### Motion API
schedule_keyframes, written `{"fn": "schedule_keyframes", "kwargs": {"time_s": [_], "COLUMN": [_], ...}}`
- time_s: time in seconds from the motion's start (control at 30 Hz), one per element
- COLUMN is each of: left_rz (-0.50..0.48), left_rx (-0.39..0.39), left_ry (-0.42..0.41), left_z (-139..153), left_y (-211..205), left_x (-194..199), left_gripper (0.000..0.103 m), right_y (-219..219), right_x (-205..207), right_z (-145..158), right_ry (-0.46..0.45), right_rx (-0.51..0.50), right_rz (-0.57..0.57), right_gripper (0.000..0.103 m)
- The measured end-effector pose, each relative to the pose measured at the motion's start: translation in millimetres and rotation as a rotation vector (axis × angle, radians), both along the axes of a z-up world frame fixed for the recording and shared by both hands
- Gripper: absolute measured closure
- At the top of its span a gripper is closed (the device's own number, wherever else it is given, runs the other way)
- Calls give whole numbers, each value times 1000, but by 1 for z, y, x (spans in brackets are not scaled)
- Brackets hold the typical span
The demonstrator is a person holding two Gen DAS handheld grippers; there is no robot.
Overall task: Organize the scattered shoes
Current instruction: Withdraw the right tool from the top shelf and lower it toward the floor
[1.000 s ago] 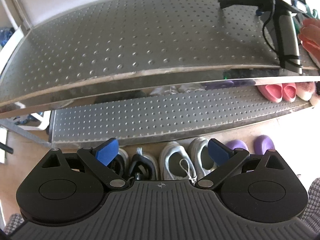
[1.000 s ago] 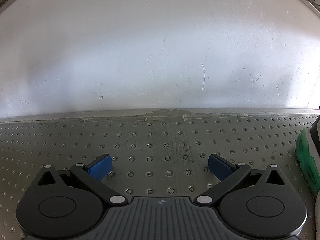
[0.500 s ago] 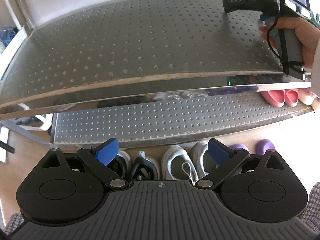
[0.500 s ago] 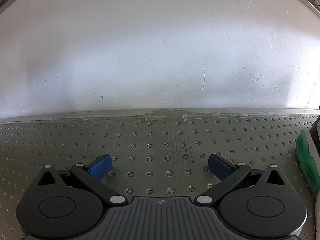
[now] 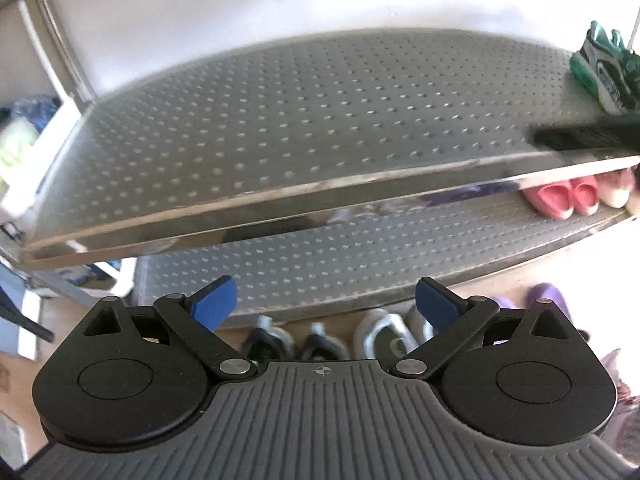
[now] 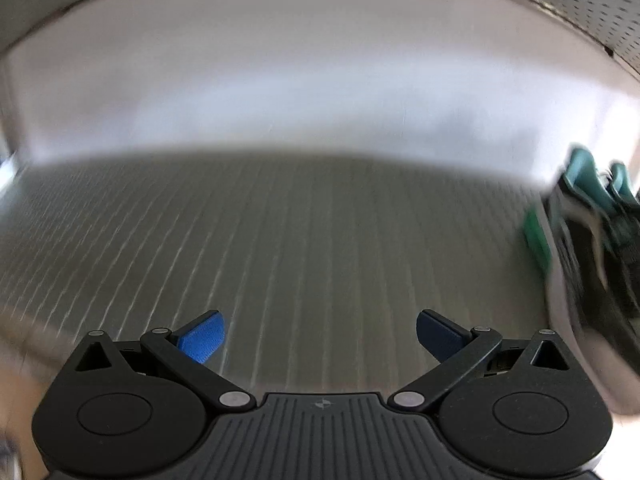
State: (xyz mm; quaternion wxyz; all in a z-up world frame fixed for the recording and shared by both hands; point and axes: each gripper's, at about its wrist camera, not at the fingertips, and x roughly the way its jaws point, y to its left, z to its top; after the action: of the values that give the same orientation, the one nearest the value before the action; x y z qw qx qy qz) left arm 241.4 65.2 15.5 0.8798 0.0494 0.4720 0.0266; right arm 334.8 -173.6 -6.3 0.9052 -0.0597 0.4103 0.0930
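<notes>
Both claws are empty with their jaws spread wide: the left gripper [image 5: 323, 303] hangs in front of the metal rack, looking over the upper shelf [image 5: 280, 120], and the right gripper [image 6: 320, 334] is over that same shelf, its view smeared with motion. The green sneakers [image 5: 604, 68] sit at the shelf's far right end, near the back wall, and the rest of that shelf is bare. On the lower shelf [image 5: 340, 252] pink slippers [image 5: 560, 198] are parked at the right end. Down on the floor, just in front of the rack's bottom edge, lie black shoes [image 5: 288, 340], white sneakers [image 5: 384, 332] and purple clogs [image 5: 548, 296], unsorted. I judge this a gap between placements; the next move calls for a claw to drop to the floor and close on one of those shoes.
</notes>
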Motion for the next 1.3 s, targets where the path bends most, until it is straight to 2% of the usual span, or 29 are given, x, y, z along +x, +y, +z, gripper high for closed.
{"fn": "schedule_keyframes", "kwargs": {"time_s": [0.1,0.13,0.2,0.27,0.33,0.43,0.47,0.5,0.53,0.57,0.63,0.7,0.77,0.9,1.13,1.3], "left_rz": [-31,-47,-66,-39,-6,-84,-113,-130,-131,-130,-123,-124,-158,-195,-129,-152], "left_rx": [123,169,232,205,160,128,118,108,93,73,51,81,99,138,66,92], "left_ry": [-36,-31,30,114,161,130,106,88,73,54,29,47,55,40,85,91], "left_z": [-23,-33,-47,-44,-27,8,15,18,15,10,-7,-26,-35,-42,-44,-49], "left_y": [0,-1,-4,-5,-11,-37,-45,-51,-55,-58,-65,-70,-74,-73,-65,-71], "left_x": [-12,-17,-26,-40,-54,-75,-79,-82,-82,-80,-74,-64,-54,-49,-43,-48], "left_gripper": [4,4,10,10,9,2,1,1,1,1,2,4,4,4,4,4], "right_y": [-23,-32,-63,-89,-124,-157,-169,-177,-181,-186,-194,-197,-200,-202,-201,-185], "right_x": [-32,-38,-49,-50,-44,-38,-38,-32,-27,-22,-14,-6,0,9,18,33], "right_z": [18,23,36,44,47,38,32,28,28,31,32,26,17,1,-7,-22], "right_ry": [50,59,64,41,25,-42,-84,-78,-76,-105,-139,-129,-95,-43,-61,-47], "right_rx": [10,10,-16,-41,-29,-27,-37,-31,-16,24,76,87,60,46,51,-68], "right_rz": [17,15,-4,-40,-93,-170,-234,-284,-300,-316,-331,-315,-302,-275,-314,-283], "right_gripper": [1,1,1,1,1,2,2,5,14,18,19,21,19,8,7,7]}}
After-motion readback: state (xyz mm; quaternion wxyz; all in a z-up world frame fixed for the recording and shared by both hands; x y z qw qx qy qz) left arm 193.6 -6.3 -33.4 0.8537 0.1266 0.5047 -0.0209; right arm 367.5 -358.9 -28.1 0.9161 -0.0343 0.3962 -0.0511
